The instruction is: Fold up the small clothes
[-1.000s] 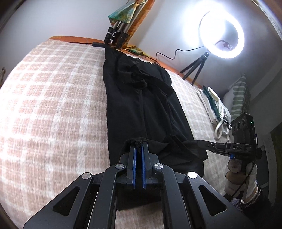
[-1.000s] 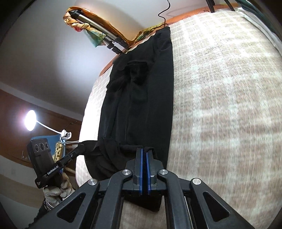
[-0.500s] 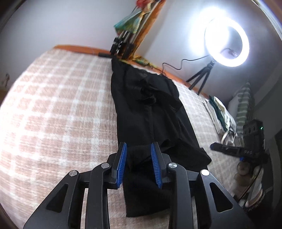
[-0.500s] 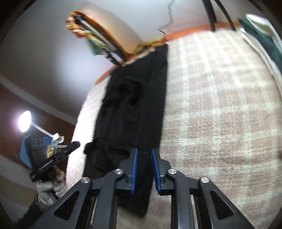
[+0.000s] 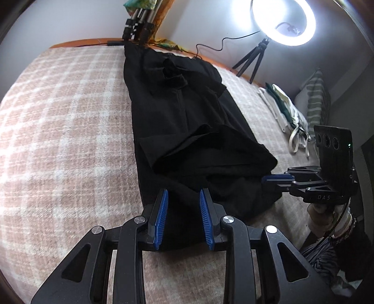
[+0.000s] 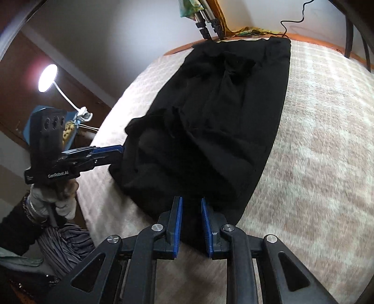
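Checked pink-and-cream blanket (image 5: 58,131) covers the bed under you, with a lit ring lamp (image 5: 284,22) on a tripod at its far edge and a desk lamp (image 6: 48,78) by the brown wall. The black garment (image 5: 187,131) lies lengthwise down the blanket, its near end bunched. Your left gripper (image 5: 183,218) and right gripper (image 6: 191,225) have just been opening; both stand narrowly parted over that near hem, pressing nothing. Folded clothes (image 5: 286,110) sit well apart
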The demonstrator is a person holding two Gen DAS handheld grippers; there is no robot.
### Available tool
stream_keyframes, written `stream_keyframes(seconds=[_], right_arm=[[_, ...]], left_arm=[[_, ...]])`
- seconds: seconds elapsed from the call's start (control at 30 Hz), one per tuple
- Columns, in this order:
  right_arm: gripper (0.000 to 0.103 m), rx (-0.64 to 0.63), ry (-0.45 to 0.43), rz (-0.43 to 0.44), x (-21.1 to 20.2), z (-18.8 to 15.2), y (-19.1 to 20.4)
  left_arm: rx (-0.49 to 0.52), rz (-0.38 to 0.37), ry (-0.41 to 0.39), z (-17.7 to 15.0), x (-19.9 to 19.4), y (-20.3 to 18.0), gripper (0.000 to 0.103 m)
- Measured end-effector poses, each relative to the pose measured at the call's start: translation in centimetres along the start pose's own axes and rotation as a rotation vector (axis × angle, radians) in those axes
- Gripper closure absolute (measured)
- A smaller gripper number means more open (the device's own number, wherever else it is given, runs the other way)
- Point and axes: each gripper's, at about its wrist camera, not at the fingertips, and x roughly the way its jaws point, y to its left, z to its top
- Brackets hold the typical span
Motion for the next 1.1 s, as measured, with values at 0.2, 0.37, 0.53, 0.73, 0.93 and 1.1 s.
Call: stream_keyframes(seconds=[0.2,0.37,0.53,0.73,0.93,1.1], right_arm=[[0.085,0.023,-0.052,-0.07,-0.1,2.3,-1.1],[0.084,0.141,-0.211,-0.149,-2.7,4.3,-3.5],[0.077,0.156,-0.262,-0.174,-4.3,4.6,-4.2],[0.072,0.141,-0.234,-0.155,-4.0,3.6,-4.1],[0.072,0.102,-0.232,-0.113,-3.2,3.0,-3.2],[0.072,0.106,-0.191,-0.144,-0.7,3.7,-2.5]], left_arm=[[-0.041,0.021,-0.03,2.5,1.6,0.8,0.077],[-0.093,0.032,-0.172,5.4,0.6,1.5,0.077],[-0.102,0.048,-0.241,6.5,-1.1,2.3,0.076],[-0.094,0.038,-0.204,5.6,-1.6,3.1,0.071],[-0.035,-0.011,-0.141,4.3,-0.8,2.1,0.071],[-0.045,-0.012,-0.086,5.0,2.3,1.5,0.071]])
